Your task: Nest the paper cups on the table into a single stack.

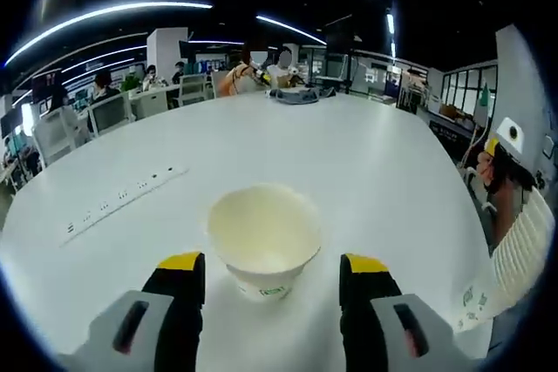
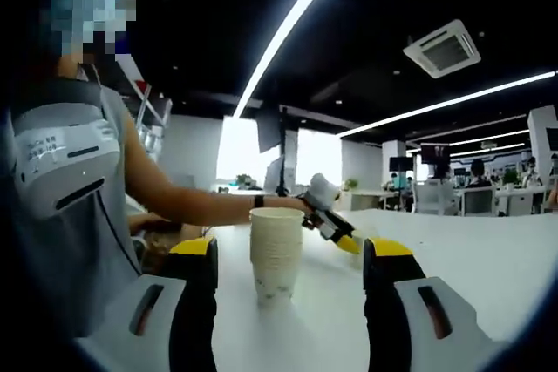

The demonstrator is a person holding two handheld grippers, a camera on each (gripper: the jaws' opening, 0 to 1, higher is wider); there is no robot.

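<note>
Power strip [image 1: 122, 193] left of cup [image 1: 264, 237]; person [image 2: 78, 189] beside stack [image 2: 275, 254].

In my left gripper view, a single paper cup [image 1: 264, 237] stands upright on the table [image 1: 366, 172], between my left gripper [image 1: 272, 274]'s two jaws and touching neither. A power strip [image 1: 122, 201] lies on the table to its left. Far across the table sits a bundle [image 1: 295, 95].

In my right gripper view, a stack of cups [image 2: 275, 253] stands on the table between my right gripper [image 2: 290, 260]'s jaws. Just right of it and behind is the other gripper, held by a person's hand [image 2: 321, 191].
</note>
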